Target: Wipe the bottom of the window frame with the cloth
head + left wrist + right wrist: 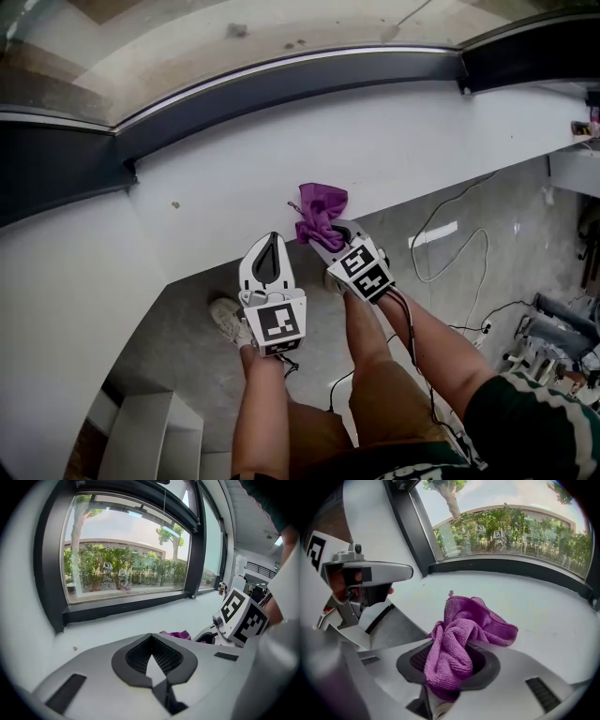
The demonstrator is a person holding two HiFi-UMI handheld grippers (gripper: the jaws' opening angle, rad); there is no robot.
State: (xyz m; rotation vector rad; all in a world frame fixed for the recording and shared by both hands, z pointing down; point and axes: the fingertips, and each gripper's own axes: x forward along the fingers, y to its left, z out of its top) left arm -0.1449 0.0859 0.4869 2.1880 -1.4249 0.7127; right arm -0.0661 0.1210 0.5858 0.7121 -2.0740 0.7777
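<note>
The window glass [234,37] fills the top of my head view, and the dark window frame [281,86] curves across beneath it; I place everything else from that frame's bottom rail. Just on my side of the rail lies the broad white sill [394,141], bare along its whole length, so there is open room between the rail and both grippers. The sill's front edge runs diagonally, well short of the rail, and past it drops the grey floor [178,328], with loose cables [459,246] and a pale shoe [227,319] farthest from the frame. The left gripper [273,242] hovers at that front edge, jaws clenched tip to tip with nothing between them, only a hollow between the dark pads. The right gripper [324,234] sits just beside it, a little nearer the rail, jaws clamped on the purple cloth [321,208]. The cloth bunches out past the jaw tips toward the frame, over the sill's front strip, apart from the rail; I cannot tell whether it touches the sill. Each gripper carries a marker cube [278,323] with black-and-white square patterns, the only markings I can make out. A small dark speck [175,204] sits on the sill, between the left gripper and the rail.
</note>
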